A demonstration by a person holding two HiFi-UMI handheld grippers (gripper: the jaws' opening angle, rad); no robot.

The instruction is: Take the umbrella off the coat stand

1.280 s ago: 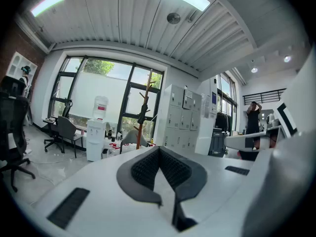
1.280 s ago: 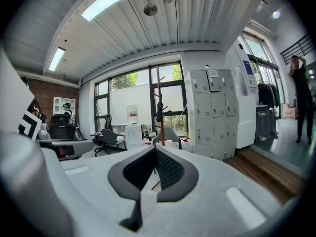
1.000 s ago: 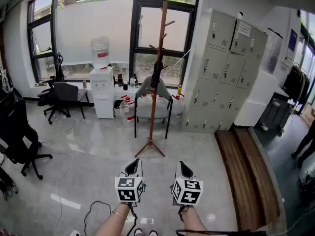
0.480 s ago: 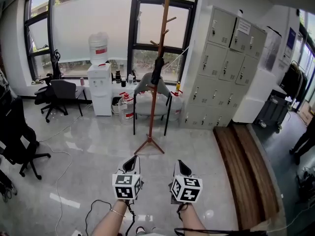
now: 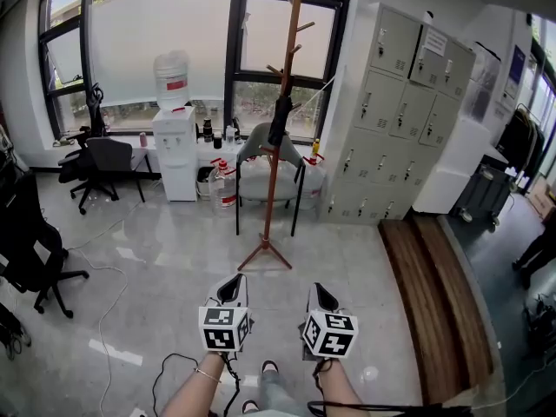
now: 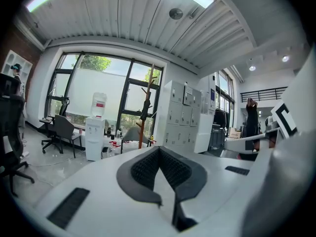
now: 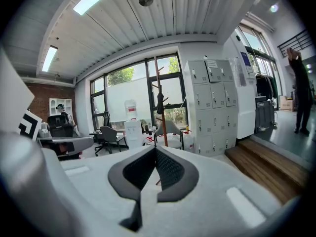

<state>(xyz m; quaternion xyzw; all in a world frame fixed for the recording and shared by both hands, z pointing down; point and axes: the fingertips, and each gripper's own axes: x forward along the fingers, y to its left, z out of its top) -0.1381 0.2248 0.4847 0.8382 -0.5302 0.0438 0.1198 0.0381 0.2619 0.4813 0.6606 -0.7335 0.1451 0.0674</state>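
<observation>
Ahead, umbrella (image 5: 279, 122), apparently folded, hangs on coat stand (image 5: 271, 194).

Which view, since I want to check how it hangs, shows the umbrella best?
The head view: the dark folded umbrella hangs on the coat stand, unobstructed and clearest. Both gripper views show it too, but only as a small distant dark shape on the stand.

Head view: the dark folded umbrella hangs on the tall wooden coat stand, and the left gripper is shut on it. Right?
No. The left gripper is shut on nothing, well short of the tall wooden coat stand, where the dark folded umbrella does hang. The head view shows the gap; the left gripper view, the empty jaws.
</observation>
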